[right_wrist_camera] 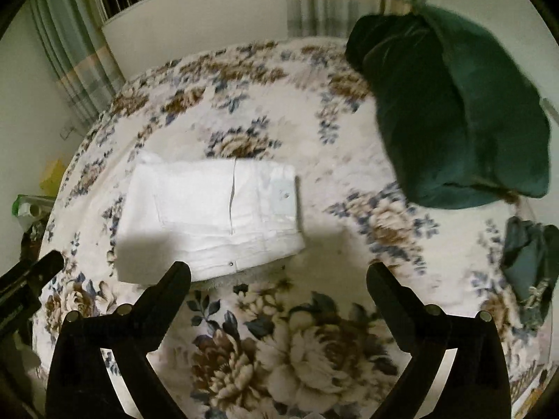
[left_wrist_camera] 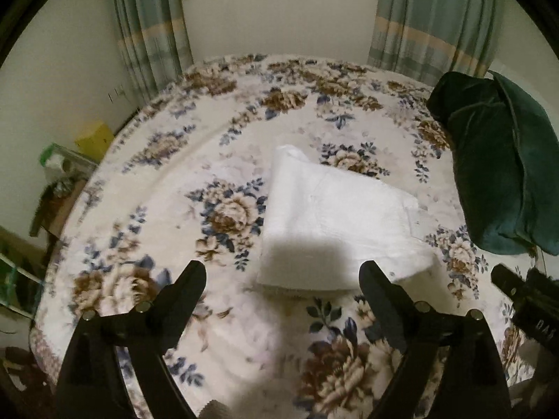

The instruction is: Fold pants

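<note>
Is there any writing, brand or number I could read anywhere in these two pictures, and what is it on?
Black device at the right edge: pale embossed letters, too blurred to read.
Colourful strip at the blanket's lower right corner: possibly print, too blurred to read.
White folded pants: no readable label.

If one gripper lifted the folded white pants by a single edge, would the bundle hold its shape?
Probably not. The white pants are soft cloth in loose stacked layers, so a one-edge lift would likely let them droop and unfold. They look light. The plush floral blanket under them would probably drag against a push.
</note>
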Available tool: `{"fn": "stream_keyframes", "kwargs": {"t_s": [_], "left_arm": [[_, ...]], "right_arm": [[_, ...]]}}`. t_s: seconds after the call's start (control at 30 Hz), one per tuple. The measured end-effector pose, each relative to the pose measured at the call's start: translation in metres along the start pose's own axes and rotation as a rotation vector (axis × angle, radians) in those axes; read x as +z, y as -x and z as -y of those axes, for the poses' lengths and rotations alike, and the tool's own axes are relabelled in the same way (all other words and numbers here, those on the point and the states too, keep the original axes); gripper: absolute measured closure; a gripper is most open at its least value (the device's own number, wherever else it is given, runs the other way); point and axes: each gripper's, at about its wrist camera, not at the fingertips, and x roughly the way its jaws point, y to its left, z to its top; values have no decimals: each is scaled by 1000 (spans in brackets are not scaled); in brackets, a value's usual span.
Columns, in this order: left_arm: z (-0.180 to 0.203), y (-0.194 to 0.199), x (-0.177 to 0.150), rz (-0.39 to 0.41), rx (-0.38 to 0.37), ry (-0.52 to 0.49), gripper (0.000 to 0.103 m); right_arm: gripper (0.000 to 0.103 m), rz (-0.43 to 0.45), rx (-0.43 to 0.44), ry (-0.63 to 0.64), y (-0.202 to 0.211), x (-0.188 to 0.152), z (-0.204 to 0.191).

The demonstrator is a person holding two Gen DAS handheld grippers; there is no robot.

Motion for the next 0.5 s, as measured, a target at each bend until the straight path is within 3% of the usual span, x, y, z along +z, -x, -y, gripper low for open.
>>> {"fn": "stream_keyframes", "kwargs": {"t_s": [0.2, 0.5], "left_arm": [[12, 95, -17, 72, 17, 6, 14], [30, 247, -55, 183, 26, -10, 14]], "right_arm": [[0, 102, -6, 23, 110, -13, 17], [0, 244, 42, 72, 292, -61, 42]]}}
